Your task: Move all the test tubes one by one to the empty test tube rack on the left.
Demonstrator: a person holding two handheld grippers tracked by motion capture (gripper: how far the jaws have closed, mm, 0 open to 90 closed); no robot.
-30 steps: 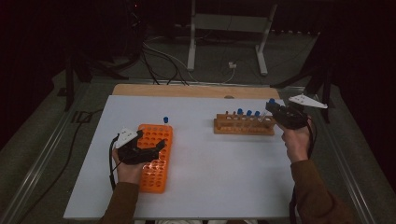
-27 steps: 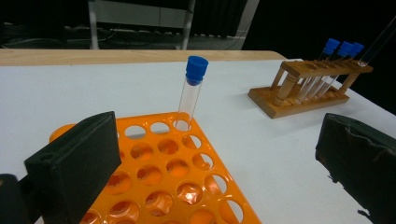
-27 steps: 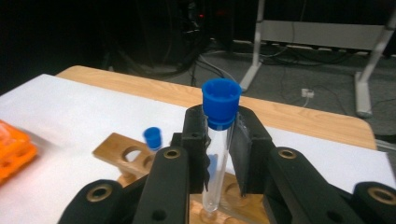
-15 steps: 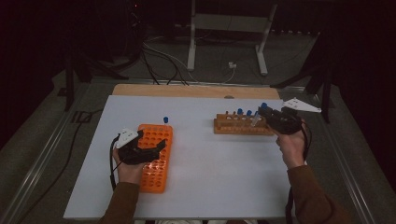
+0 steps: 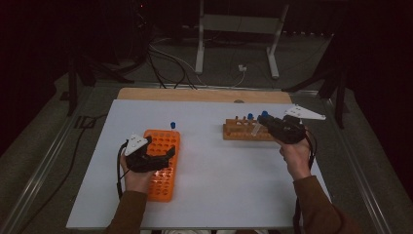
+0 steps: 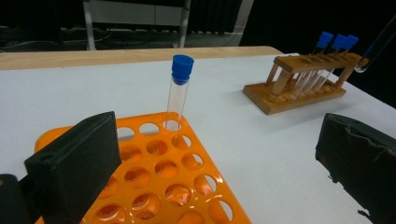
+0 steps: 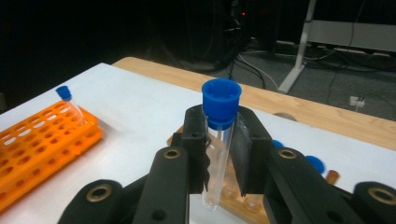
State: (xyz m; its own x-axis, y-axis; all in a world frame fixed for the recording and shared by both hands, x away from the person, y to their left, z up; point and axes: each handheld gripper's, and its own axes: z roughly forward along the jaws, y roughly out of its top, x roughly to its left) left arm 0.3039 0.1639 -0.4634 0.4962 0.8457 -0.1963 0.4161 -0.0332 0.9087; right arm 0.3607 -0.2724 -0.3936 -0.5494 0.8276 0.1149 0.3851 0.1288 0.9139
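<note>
Clear glass tube (image 7: 218, 154), blue cap: light, brittle, slick. My right tongs (image 7: 219, 154) clamp it just under the cap, above the wooden rack (image 5: 246, 131) at right. My left tongs (image 6: 210, 158) gape empty over the orange rack (image 6: 163, 172) at left.

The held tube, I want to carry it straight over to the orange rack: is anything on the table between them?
Nothing visible. The right gripper is shut on the tube above the wooden rack. White table lies bare between there and the orange rack, where the left gripper rests and one tube stands at the far corner.
</note>
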